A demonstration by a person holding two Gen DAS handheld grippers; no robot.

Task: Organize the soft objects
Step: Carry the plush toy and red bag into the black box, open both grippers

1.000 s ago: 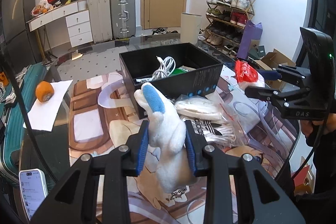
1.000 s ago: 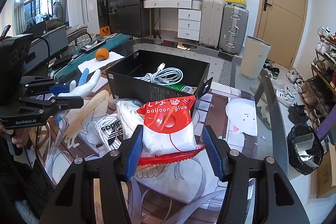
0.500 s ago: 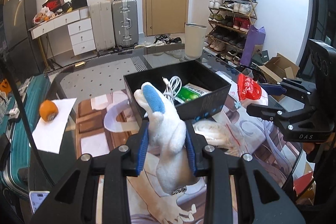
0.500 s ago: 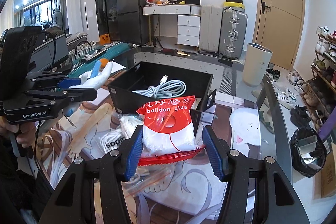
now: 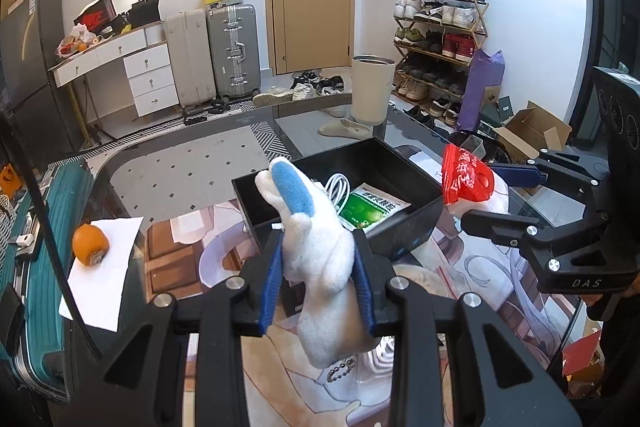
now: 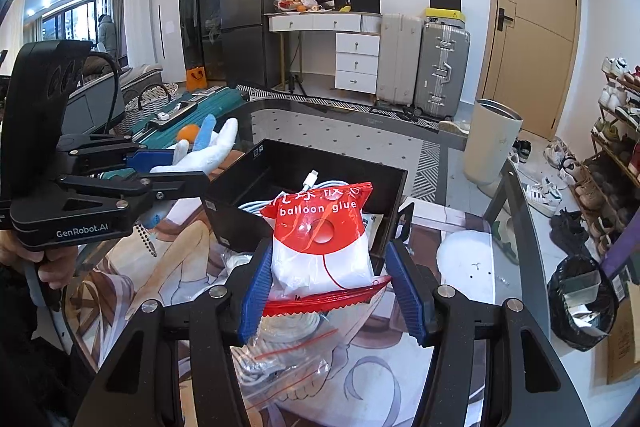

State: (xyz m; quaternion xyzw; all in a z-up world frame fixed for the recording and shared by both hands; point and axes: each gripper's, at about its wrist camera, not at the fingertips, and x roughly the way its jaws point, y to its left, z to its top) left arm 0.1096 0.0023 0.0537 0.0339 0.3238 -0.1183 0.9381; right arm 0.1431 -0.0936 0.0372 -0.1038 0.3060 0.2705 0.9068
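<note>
Plush toy and balloon glue bag are held before a black box.
Left hand-held gripper is clamped on the soft, squashable plush's middle; right hand-held gripper on the light, crinkly, likely slippery bag's lower part.

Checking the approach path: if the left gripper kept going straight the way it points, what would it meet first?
Probably the black box: its near wall lies just beyond the plush toy held by the left gripper. Depth is unclear.
</note>
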